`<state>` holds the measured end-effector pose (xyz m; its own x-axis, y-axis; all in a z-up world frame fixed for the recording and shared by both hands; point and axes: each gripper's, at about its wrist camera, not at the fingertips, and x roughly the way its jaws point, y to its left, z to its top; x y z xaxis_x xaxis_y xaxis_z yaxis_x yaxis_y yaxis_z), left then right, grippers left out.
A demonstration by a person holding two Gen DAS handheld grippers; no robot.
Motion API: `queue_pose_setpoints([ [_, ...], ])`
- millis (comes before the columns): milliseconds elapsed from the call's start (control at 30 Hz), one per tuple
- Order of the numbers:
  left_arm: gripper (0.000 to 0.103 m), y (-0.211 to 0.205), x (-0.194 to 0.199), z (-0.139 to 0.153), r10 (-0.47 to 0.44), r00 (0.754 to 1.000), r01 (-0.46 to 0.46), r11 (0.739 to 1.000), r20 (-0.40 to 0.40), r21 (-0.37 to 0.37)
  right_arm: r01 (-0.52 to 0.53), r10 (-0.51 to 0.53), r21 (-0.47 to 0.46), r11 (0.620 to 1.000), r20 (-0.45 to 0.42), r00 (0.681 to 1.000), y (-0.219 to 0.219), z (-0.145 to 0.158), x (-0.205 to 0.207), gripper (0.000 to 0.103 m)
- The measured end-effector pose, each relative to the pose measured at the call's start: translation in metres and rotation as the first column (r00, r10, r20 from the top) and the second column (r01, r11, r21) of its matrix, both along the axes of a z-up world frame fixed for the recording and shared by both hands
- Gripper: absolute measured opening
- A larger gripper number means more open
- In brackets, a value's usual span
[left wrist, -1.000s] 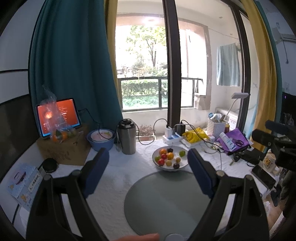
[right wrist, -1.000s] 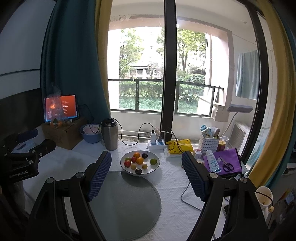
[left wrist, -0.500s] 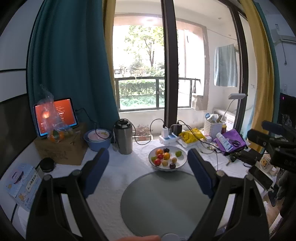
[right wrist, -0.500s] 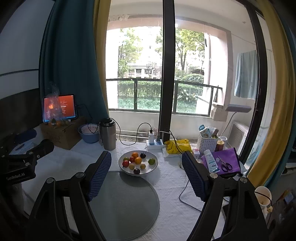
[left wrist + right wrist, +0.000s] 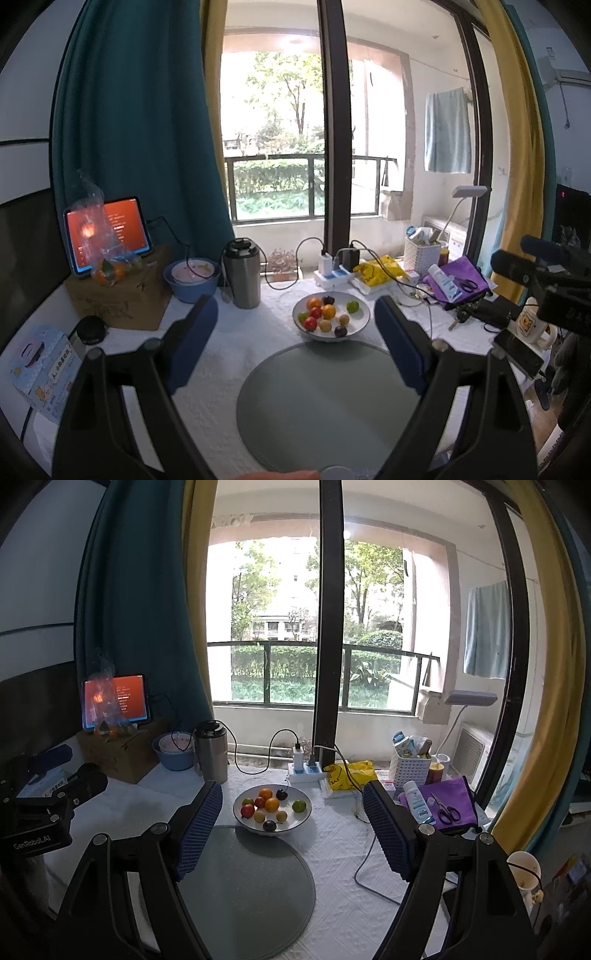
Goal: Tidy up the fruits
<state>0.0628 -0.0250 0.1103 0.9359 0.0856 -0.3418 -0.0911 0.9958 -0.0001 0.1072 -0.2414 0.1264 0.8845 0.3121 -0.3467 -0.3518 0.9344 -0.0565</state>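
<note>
tbl [image 5: 229,354] | fruit bowl [image 5: 357,327] by mat | both hand-held grippers spread, empty

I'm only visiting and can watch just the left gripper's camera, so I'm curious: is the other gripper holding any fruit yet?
Observer: No. In its own camera the right gripper is open with nothing between its fingers, and it points at the fruit bowl.
Visitor: Does that camera catch the left one too?
Observer: Yes. The body of the left gripper shows at the left edge of the right wrist view, with "GenRobot.AI" printed on it, which your view cannot show.
</note>
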Motion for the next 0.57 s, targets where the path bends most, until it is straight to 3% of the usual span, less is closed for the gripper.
queue_pose_setpoints([
  [567, 0.088, 0.0049, -0.0002, 0.0001, -0.004, 1.0, 0.004, 1.0, 0.019, -0.02, -0.006, 0.006, -0.014, 1.0, -0.011, 1.0, 0.0032, -0.0032, 0.0043, 0.081],
])
